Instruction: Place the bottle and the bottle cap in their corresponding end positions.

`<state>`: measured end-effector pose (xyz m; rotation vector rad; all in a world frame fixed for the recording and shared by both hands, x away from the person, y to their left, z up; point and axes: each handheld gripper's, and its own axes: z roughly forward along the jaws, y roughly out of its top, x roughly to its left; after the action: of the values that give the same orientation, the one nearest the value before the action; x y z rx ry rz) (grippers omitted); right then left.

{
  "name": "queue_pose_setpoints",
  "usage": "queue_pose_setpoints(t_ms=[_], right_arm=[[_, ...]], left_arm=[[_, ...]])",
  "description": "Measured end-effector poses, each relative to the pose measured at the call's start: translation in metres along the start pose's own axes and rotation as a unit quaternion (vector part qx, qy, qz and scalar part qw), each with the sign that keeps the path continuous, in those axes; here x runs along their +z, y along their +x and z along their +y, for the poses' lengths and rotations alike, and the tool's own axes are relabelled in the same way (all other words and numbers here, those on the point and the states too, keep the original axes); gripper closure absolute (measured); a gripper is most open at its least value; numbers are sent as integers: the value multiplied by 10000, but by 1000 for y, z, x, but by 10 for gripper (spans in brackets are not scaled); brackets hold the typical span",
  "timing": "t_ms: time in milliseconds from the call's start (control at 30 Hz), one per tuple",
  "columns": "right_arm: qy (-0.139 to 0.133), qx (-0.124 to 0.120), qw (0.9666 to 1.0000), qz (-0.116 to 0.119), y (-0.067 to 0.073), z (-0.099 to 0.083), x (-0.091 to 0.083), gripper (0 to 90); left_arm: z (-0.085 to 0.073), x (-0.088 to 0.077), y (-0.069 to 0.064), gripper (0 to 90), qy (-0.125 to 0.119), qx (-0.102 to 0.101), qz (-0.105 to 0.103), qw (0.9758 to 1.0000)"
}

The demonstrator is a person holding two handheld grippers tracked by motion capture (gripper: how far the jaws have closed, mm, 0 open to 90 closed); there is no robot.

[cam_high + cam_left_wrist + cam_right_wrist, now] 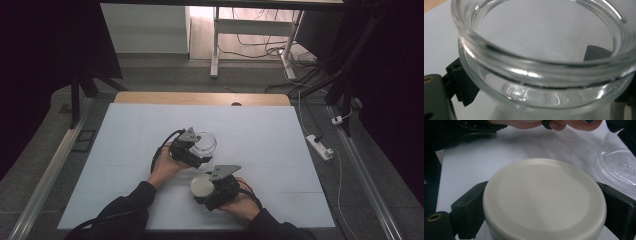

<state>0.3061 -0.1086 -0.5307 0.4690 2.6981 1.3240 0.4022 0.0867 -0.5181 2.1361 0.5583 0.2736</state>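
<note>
A clear glass jar (205,142) sits at the middle of the white table (135,125), mouth open and nothing inside. My left gripper (201,150) is shut on the glass jar (524,92) just below its thick rim, one black pad on each side; the left gripper (529,71) looks down into the mouth. A round cream lid (201,185) is held flat just above the table, nearer the person. My right gripper (203,190) is shut on the lid (544,200) across its edge. The right gripper (544,213) also sees the jar (619,167) close by.
The table's wooden far edge (200,98) shows beyond the white sheet. A power strip (320,146) and cables lie on the floor to the right. Metal rails (47,175) run along both sides. The person's left hand (524,123) is close to the lid.
</note>
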Motion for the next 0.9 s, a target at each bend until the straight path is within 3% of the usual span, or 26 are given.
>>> queue_pose_setpoints(t_ms=[667,900], right_arm=[[512,-1,9982,-321,0,-1,13,54],[510,51,9981,-346,-2,-1,13,18]], left_arm=[[-5,1,3,72,-21,-66,-90,9999],[-4,2,1,27,81,-42,33,10000]])
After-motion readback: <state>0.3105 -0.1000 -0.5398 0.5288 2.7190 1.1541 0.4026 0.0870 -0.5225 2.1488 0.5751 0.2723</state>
